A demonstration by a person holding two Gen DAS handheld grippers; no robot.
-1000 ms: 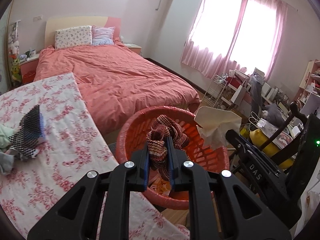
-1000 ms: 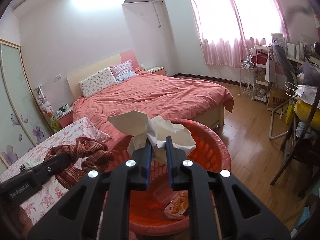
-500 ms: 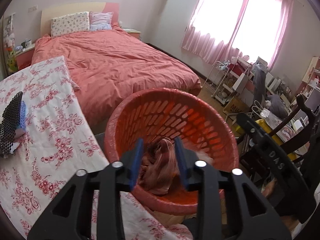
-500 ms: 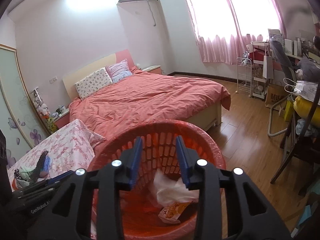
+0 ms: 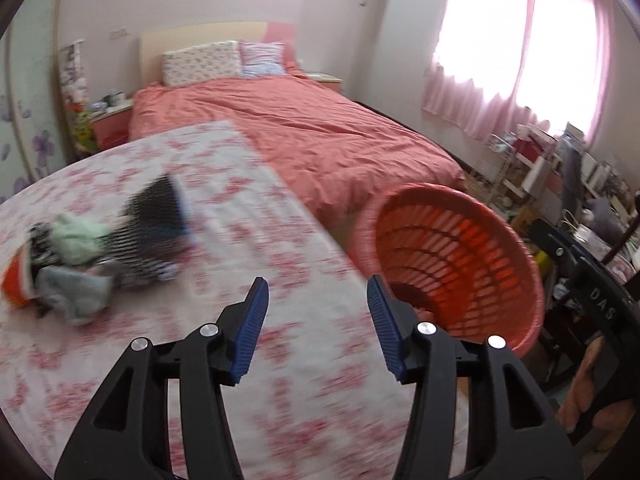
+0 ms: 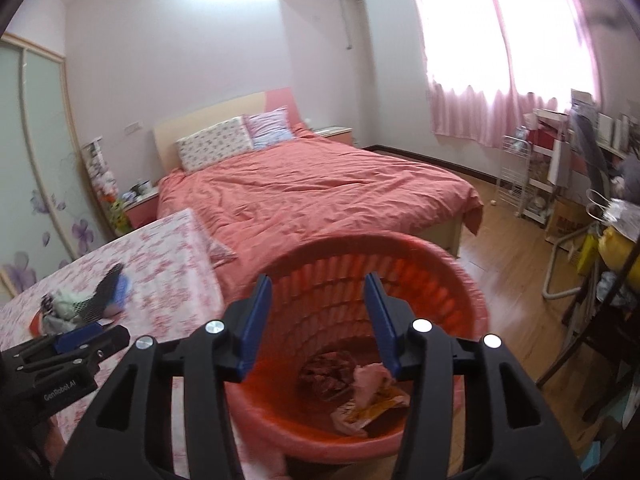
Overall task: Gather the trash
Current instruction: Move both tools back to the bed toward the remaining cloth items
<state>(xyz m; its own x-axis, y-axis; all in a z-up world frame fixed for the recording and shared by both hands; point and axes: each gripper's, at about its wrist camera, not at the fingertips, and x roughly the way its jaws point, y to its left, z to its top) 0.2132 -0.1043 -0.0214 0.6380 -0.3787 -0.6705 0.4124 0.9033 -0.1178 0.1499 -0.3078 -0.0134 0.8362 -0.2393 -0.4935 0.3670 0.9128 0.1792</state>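
An orange plastic basket (image 6: 448, 276) stands beside the table; it also shows in the left wrist view (image 5: 500, 232). Inside lie a red-brown woven cloth (image 6: 326, 374), a crumpled tissue (image 6: 370, 378) and a snack wrapper (image 6: 376, 404). My right gripper (image 6: 318, 320) is open and empty above the basket. My left gripper (image 5: 316, 326) is open and empty over the floral tablecloth (image 5: 248, 360). A pile of trash lies on the table's left: a black mesh sleeve (image 5: 156, 212), pale green and grey rags (image 5: 76, 240) and an orange item (image 5: 14, 280). The pile also shows in the right wrist view (image 6: 84, 300).
A bed with a red cover (image 5: 312, 128) is behind the table. A cluttered desk, chair and shelves (image 5: 560, 184) stand at the right under pink curtains. Wood floor (image 6: 512, 248) lies right of the basket. The left gripper's body (image 6: 60, 356) shows at the right view's lower left.
Both grippers opened and dropped the woven cloth and the tissue into the basket. The left gripper then swung left, over the table towards the trash pile.
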